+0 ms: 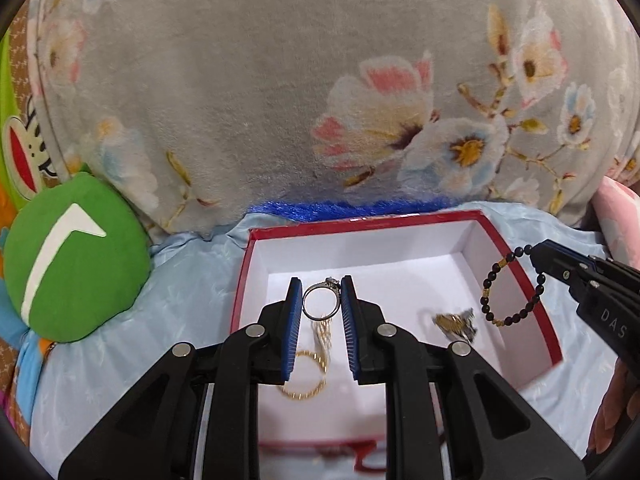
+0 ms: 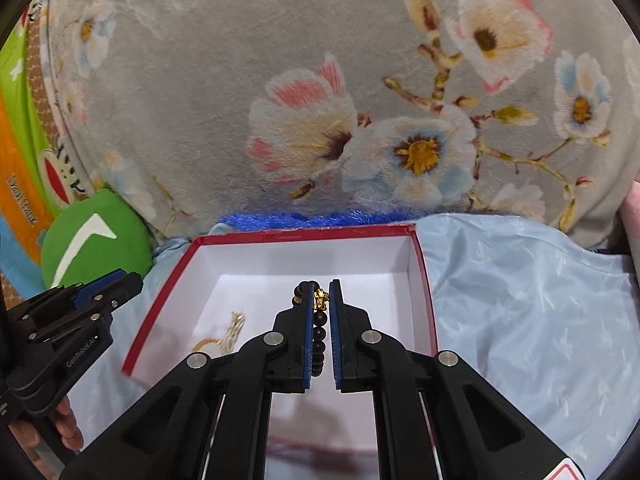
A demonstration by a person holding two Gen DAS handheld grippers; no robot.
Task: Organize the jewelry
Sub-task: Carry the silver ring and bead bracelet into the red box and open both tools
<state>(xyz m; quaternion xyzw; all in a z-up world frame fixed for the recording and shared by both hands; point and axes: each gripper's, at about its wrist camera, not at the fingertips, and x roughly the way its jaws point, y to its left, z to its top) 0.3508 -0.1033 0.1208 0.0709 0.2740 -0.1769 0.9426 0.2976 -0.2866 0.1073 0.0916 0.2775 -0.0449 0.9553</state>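
black arms with blue-padded fingers (image 1: 295,320) fill the bottom of the left wrist view, and the left gripper (image 1: 321,294) pinches a silver ring (image 1: 321,300) between the fingertips – the ring stands upright, its small stone at the top, held above the inside of the box. below it, on the white floor of the red-rimmed box (image 1: 516,248), lies a gold chain (image 1: 308,372) with a loop and a strand running up toward the fingers. to the right of that, also on the box floor, sits a small gold-and-grey piece of jewelry (image 1: 456,324), too blurred to name.

in the right wrist view the right gripper (image 2: 321,300) has its fingers narrowly closed on a bead bracelet (image 2: 319,332) – dark beads run down between the pads and a gold charm sits at the tips. from the left wrist view the same bracelet (image 1: 510,288) hangs as a loop from the right gripper's tips (image 1: 534,252), over the right wall of the box.

the box rests on pale blue satin cloth (image 2: 520,300) spread over a bed. behind it rises a grey floral blanket (image 1: 280,100), with a strip of blue fabric (image 1: 348,206) along its foot. a green cushion (image 1: 76,256) with a white mark lies to the left of the box.
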